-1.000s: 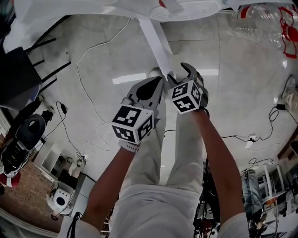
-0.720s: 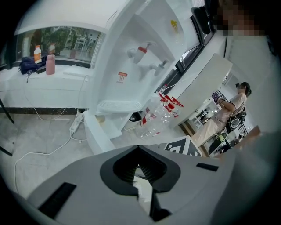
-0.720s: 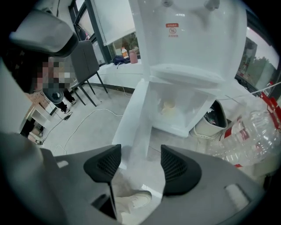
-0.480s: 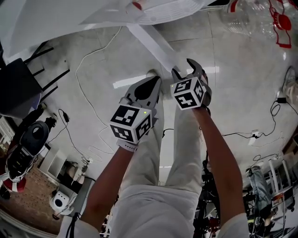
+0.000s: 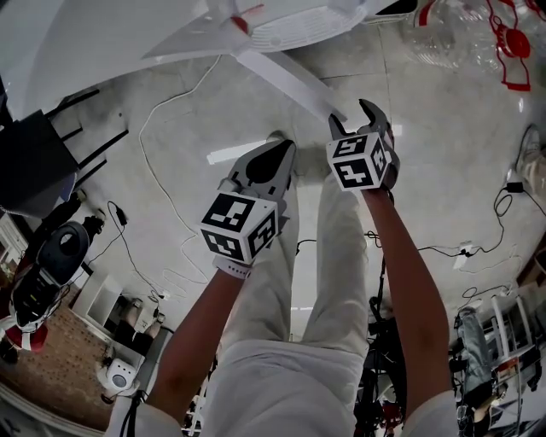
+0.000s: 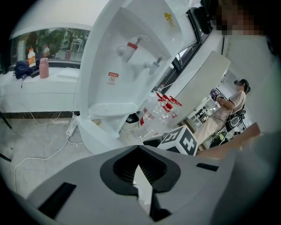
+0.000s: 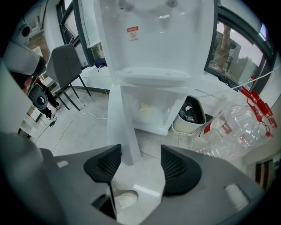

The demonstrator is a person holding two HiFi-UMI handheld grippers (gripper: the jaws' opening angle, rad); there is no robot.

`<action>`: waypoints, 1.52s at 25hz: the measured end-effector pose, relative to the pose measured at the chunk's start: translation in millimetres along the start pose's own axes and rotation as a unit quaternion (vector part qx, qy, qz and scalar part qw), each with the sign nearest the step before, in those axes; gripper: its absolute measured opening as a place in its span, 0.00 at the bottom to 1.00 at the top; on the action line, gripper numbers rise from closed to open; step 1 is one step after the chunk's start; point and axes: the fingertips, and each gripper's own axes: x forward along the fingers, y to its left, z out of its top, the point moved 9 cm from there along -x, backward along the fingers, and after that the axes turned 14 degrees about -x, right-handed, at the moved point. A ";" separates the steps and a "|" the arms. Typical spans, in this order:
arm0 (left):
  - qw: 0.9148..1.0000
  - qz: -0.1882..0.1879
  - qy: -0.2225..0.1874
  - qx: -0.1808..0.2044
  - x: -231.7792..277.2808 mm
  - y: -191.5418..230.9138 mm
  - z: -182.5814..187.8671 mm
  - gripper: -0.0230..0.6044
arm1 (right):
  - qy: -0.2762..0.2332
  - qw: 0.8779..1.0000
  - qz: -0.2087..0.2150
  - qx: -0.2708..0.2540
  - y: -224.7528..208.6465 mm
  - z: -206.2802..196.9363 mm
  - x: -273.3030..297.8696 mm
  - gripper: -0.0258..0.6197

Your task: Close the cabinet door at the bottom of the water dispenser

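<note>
We hold right tool (image 5: pixel 352 118) spread, edge of open cabinet door (image 7: pixel 121 127) between its pads, close beside one pad; contact unclear. Door swung out from base of water dispenser (image 7: pixel 153 52), cabinet behind it open. Our left tool (image 5: pixel 275 154) pressed together, empty, just beside right one, above floor (image 5: pixel 444 188).

The floor (image 5: pixel 444 145) is viewed from the head, steeply downward, with the water dispenser (image 5: pixel 281 26) caught at the top edge. The dispenser is seen from low down and obliquely along the left tool (image 6: pixel 139 171), and close and frontally along the right tool (image 7: pixel 138 165). The clear bottles (image 7: pixel 237 127) beside it are shared by all three views.
</note>
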 end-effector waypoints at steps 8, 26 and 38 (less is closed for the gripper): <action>1.000 -0.001 0.003 0.001 11.5 -7.0 6.7 0.05 | -0.004 1.000 -0.025 0.008 -35.0 1.7 3.9 0.48; 1.000 -0.004 0.013 0.009 39.4 -20.4 30.9 0.05 | -0.020 0.998 -0.052 0.007 -102.6 22.8 17.3 0.45; 1.000 -0.002 0.018 0.013 46.1 -19.5 34.2 0.05 | -0.035 0.997 -0.062 -0.002 -125.1 35.8 24.9 0.42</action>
